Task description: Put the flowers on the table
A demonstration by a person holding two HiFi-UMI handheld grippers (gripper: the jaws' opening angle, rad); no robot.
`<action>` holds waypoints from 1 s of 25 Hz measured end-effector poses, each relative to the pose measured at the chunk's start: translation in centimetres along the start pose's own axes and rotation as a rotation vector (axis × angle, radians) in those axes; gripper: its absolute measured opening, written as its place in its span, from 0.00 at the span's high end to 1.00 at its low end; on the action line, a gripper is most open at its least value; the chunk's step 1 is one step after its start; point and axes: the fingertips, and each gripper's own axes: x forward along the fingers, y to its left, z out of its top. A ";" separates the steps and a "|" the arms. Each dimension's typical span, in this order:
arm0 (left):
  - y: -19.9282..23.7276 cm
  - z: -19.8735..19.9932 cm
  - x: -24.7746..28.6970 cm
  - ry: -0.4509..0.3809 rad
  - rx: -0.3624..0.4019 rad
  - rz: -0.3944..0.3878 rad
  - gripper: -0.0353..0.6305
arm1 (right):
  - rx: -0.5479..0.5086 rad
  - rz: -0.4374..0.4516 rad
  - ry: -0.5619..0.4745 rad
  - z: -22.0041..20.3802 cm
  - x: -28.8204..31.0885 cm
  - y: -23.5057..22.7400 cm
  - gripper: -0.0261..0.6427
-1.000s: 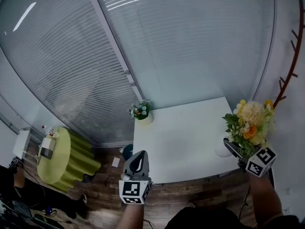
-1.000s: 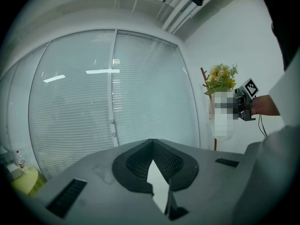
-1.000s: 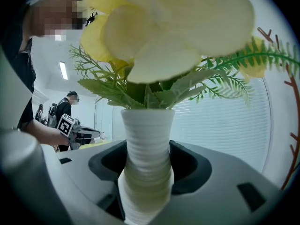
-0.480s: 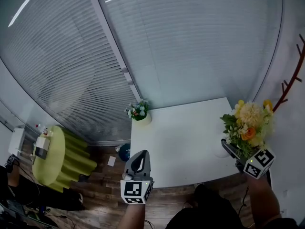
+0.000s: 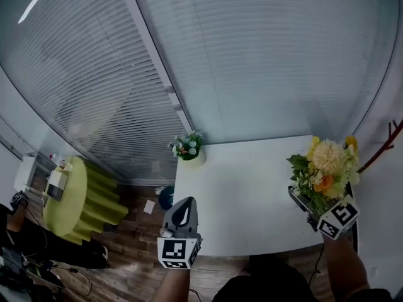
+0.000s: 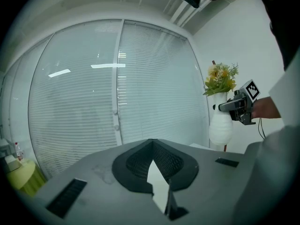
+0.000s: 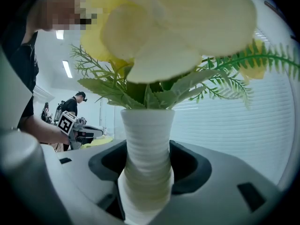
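My right gripper (image 5: 306, 201) is shut on a white ribbed vase (image 7: 147, 139) of yellow, cream and orange flowers (image 5: 324, 168) with green leaves. It holds the vase upright above the right near part of the white table (image 5: 239, 194). In the right gripper view the jaws clasp the vase's narrow neck and the blooms (image 7: 178, 27) fill the top. The left gripper view shows the vase (image 6: 220, 125) hanging in the air. My left gripper (image 5: 182, 207) hovers shut and empty at the table's near left edge.
A small pot of flowers (image 5: 188, 148) stands on the table's far left corner. A round green table (image 5: 79, 197) is on the wooden floor at left. Blinds cover the glass wall behind. A brown branch-like coat rack (image 5: 391, 145) rises at far right.
The right gripper and its vase have drifted slightly lower and leftward in the head view. The view itself has shifted a little. The left gripper has barely moved.
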 end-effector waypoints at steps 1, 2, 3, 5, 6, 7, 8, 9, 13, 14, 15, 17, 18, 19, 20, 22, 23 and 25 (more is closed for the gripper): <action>0.1 0.0 0.3 0.000 0.000 0.004 0.95 | -0.005 0.005 0.004 -0.1 0.3 -0.2 0.53; 0.1 0.0 0.8 -0.001 -0.001 0.008 0.95 | -0.006 0.010 0.007 -0.4 0.8 -0.6 0.53; 0.2 -0.1 1.4 -0.001 -0.002 0.010 0.95 | -0.003 0.015 0.009 -0.7 1.3 -1.0 0.53; 0.2 -0.5 2.7 0.004 -0.002 0.009 0.95 | 0.005 0.022 0.013 -1.5 2.3 -1.9 0.53; 0.3 -0.8 3.4 0.008 -0.001 0.006 0.95 | 0.007 0.025 0.016 -1.8 3.0 -2.3 0.53; 0.5 -1.1 4.1 0.013 0.000 0.005 0.95 | 0.008 0.028 0.020 -2.1 3.7 -2.7 0.53; 0.8 -1.3 4.4 0.015 0.000 0.004 0.95 | 0.008 0.029 0.022 -2.2 4.3 -2.8 0.53; 0.9 -1.2 4.3 0.013 -0.002 0.005 0.95 | 0.007 0.030 0.023 -2.1 4.3 -2.6 0.53; 0.0 -0.4 2.8 -0.001 -0.011 0.004 0.95 | 0.004 0.024 0.037 -1.7 2.7 -1.3 0.53; 0.0 -1.0 3.4 0.005 -0.013 0.004 0.95 | 0.009 0.027 0.043 -2.4 3.0 -1.7 0.53; 0.1 -1.7 4.4 0.012 -0.016 0.006 0.95 | 0.015 0.032 0.048 -3.3 3.8 -2.3 0.53; 0.8 -3.2 6.9 0.025 -0.021 0.013 0.95 | 0.027 0.045 0.057 -5.4 6.2 -3.6 0.53; 1.5 -4.1 8.1 0.033 -0.016 0.015 0.95 | 0.031 0.050 0.062 -6.4 7.7 -4.3 0.53; 2.2 -5.0 9.2 0.042 -0.010 0.017 0.95 | 0.036 0.055 0.069 -7.3 9.1 -4.8 0.53; 2.7 -5.7 10.0 0.050 -0.009 0.018 0.95 | 0.039 0.059 0.075 -8.0 10.3 -5.1 0.53; 3.3 -6.9 11.1 0.063 -0.017 0.019 0.95 | 0.041 0.066 0.084 -9.2 12.0 -5.4 0.53; 3.5 -7.6 11.5 0.069 -0.014 0.018 0.95 | 0.041 0.070 0.087 -9.9 12.6 -5.4 0.53; 3.9 -9.3 12.4 0.080 -0.002 0.017 0.95 | 0.038 0.078 0.093 -11.8 14.1 -5.6 0.53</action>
